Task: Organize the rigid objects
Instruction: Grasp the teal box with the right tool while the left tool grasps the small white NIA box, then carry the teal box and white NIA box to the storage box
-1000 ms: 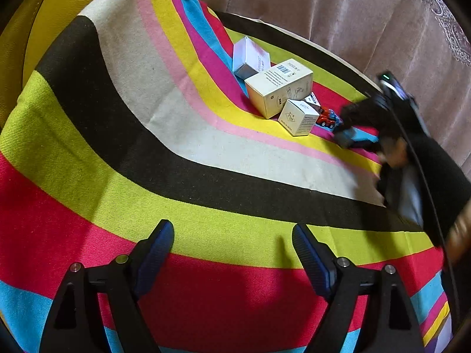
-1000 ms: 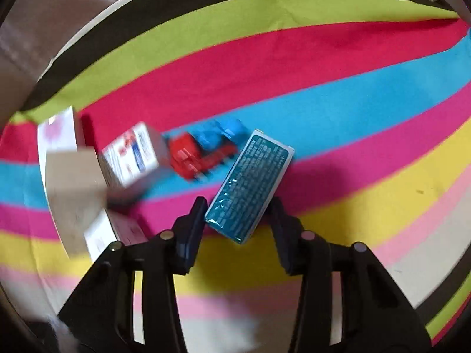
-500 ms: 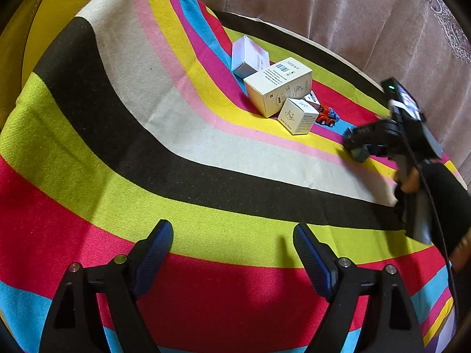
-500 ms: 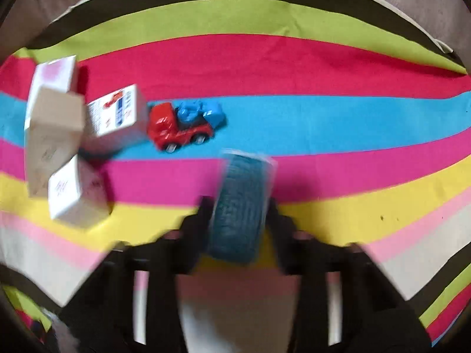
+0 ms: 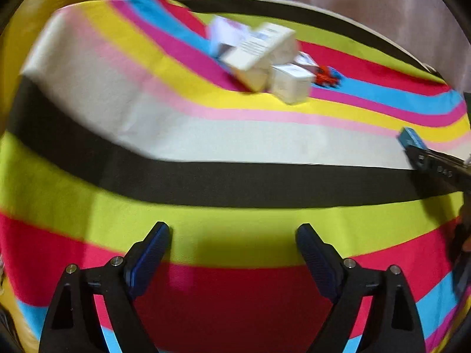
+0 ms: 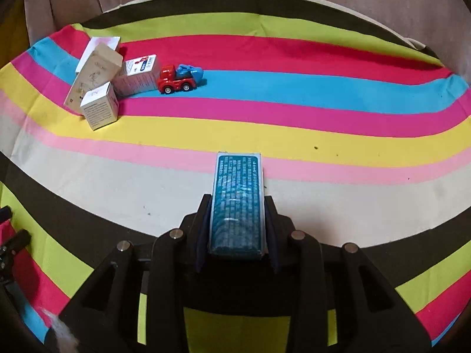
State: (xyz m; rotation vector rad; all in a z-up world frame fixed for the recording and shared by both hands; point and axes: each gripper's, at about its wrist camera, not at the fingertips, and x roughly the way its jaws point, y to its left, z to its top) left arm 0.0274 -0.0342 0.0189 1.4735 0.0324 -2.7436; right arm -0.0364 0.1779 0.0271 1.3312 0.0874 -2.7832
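**Teal box lined up straight in the right gripper**

The right gripper (image 6: 238, 229) is clenched on the teal box (image 6: 238, 203), pads pressed to its two long sides. The box's long axis now runs straight out along the fingers, printed face up, its far end pointing toward the yellow and pink stripes of the striped cloth (image 6: 323, 135). It hangs above the beige band, well apart from everything else.

A second ago that box sat skewed between looser jaws, right beside the toy truck (image 6: 179, 78). Now it is squared up and pulled back, and the truck stands far up on the blue stripe, touching the cluster of small cartons (image 6: 100, 108).

Over on the left, the left gripper (image 5: 232, 253) has nothing between its fingers and the jaws are opening wider over the lime and red stripes. Its view is blurred, and the cartons (image 5: 265, 58) have shifted toward the top centre since the earlier frame.
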